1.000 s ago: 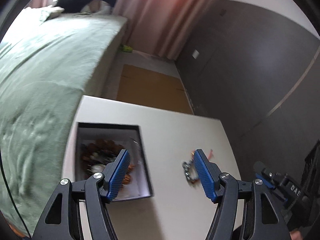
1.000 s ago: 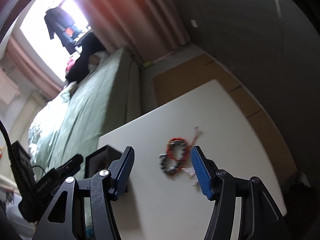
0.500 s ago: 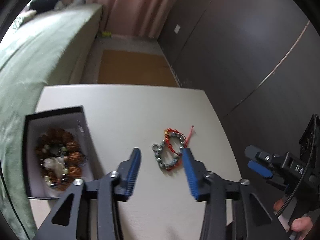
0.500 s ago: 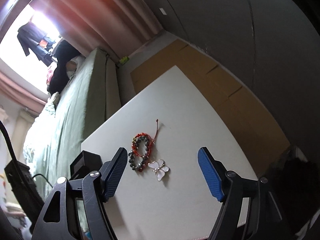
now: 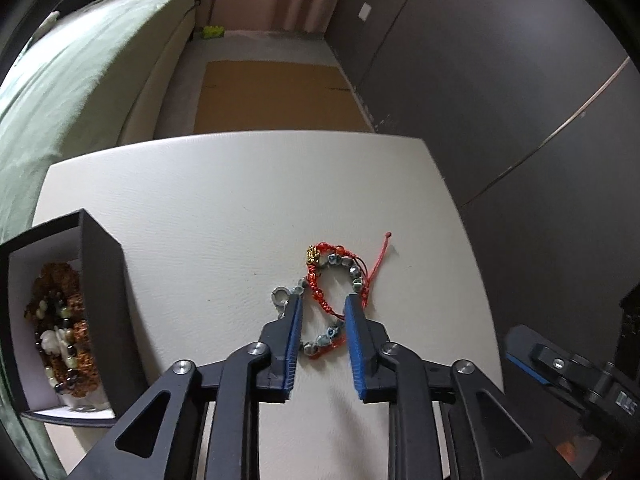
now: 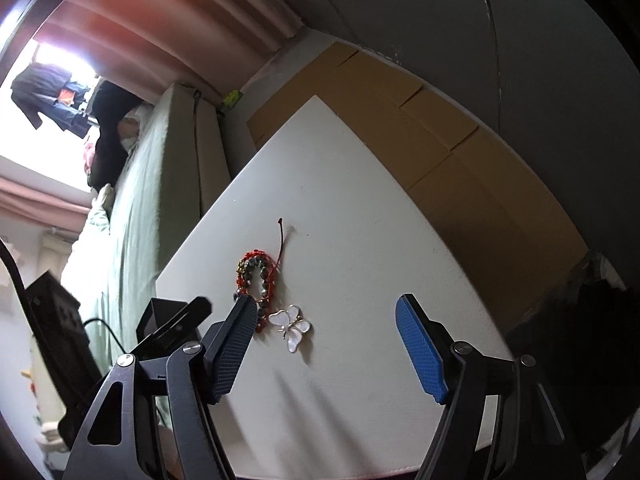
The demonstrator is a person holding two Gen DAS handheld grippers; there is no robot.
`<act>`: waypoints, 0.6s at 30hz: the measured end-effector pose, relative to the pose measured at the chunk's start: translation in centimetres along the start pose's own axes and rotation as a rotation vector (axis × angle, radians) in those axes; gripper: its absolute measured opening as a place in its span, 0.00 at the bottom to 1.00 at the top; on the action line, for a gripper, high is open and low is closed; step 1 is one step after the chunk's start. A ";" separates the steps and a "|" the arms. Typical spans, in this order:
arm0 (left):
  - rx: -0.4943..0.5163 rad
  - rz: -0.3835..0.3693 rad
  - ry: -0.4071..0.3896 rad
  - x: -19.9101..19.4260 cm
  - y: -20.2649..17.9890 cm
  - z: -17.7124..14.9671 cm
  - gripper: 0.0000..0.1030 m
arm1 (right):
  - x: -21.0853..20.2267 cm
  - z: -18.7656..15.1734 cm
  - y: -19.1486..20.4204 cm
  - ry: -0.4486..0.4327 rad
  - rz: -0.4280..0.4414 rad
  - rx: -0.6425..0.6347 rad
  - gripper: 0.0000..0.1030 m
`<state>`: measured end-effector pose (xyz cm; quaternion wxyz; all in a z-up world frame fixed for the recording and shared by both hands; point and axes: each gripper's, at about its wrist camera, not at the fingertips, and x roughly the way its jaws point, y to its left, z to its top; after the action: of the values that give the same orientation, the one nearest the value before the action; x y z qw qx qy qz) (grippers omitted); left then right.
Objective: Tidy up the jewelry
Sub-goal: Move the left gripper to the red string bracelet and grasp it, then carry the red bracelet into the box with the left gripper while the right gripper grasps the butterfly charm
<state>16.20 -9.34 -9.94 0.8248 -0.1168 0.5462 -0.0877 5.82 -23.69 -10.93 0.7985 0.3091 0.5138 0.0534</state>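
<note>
Two bracelets point(image 5: 334, 280) — red cord and grey beads — lay tangled on the white table point(image 5: 200, 220) between the left gripper point(image 5: 321, 312)'s closing jaws, pads not yet pressing; only this view showed the filled black box point(image 5: 100, 300). The right wrist view alone showed a butterfly brooch point(image 6: 291, 327) beside the bracelets, inside the right gripper point(image 6: 326, 316)'s wide-spread jaws.

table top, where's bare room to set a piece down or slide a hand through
The far half of the white table is bare, from the bracelets to the far edge. A bare strip lies between the black box and the bracelets. Crowded: around the left gripper, closing around the bracelets, and the butterfly brooch near the right gripper.
</note>
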 end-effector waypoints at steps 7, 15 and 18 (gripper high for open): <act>-0.009 0.033 0.040 2.3 -0.8 0.4 0.17 | 0.3 0.3 -0.5 0.017 0.006 0.022 0.71; -0.040 0.080 0.064 4.1 -0.4 0.8 0.17 | 1.2 0.6 -0.6 0.041 -0.008 0.016 0.71; -0.075 0.058 0.061 4.0 0.2 0.8 0.09 | 1.4 0.6 -0.4 0.045 -0.014 0.011 0.71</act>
<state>18.49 -10.16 -13.26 0.8051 -0.1290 0.5771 -0.0469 6.87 -23.73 -12.13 0.7855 0.3084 0.5341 0.0519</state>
